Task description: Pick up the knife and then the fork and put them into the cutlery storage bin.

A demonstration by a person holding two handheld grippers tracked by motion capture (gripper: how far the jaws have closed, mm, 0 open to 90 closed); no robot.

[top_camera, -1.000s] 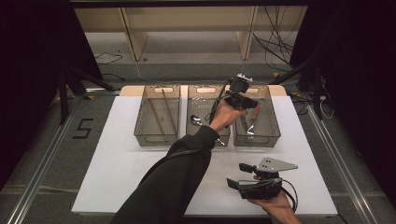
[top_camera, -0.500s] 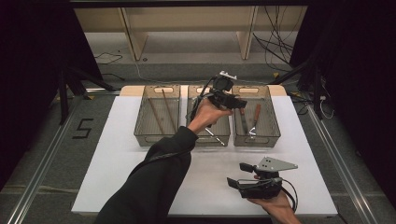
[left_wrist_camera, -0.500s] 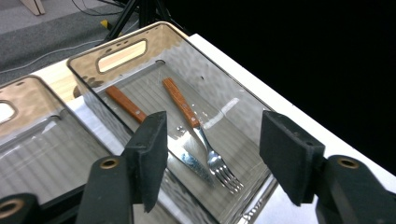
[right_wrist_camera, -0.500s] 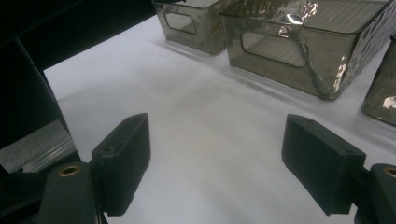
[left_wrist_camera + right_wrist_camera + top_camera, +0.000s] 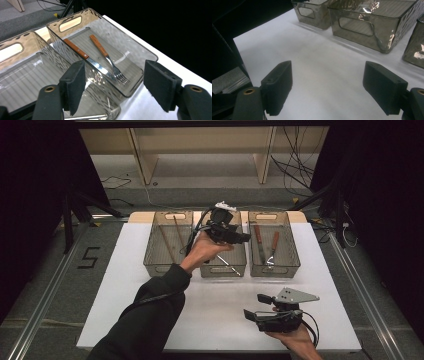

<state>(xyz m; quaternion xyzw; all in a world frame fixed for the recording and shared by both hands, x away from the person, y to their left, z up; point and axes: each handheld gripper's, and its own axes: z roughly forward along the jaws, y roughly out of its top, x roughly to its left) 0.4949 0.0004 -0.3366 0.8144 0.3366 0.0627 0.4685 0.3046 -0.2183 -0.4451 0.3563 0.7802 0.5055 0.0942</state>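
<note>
Dark curtains close off both sides of the room, with a pale shelf frame and loose cables behind the white worktop (image 5: pixel 125 295).

High view: three smoked-plastic bins stand in a row at the far edge. The left bin (image 5: pixel 150 254) holds what look like chopsticks, the middle bin (image 5: pixel 239 270) a metal utensil, the right bin (image 5: pixel 295 260) a knife (image 5: pixel 258 241) and a fork (image 5: pixel 273 250). The left claw (image 5: pixel 244 238) hangs above the middle bin, pointing towards the right bin. The right claw (image 5: pixel 254 307) rests low at the near edge, well apart from the bins.

Left gripper view: the left claw's jaws have just been opening and stand apart with nothing between them. Beyond them the knife (image 5: pixel 85 56) and fork (image 5: pixel 108 60), both wooden-handled, lie side by side on the right bin's floor (image 5: pixel 132 68).

Right gripper view: the right claw (image 5: pixel 328 87) is spread wide and empty over bare worktop (image 5: pixel 312 62).

Assessment: sorting appears largely complete; cutlery is binned, none is visible loose on the worktop, and neither claw carries anything.
</note>
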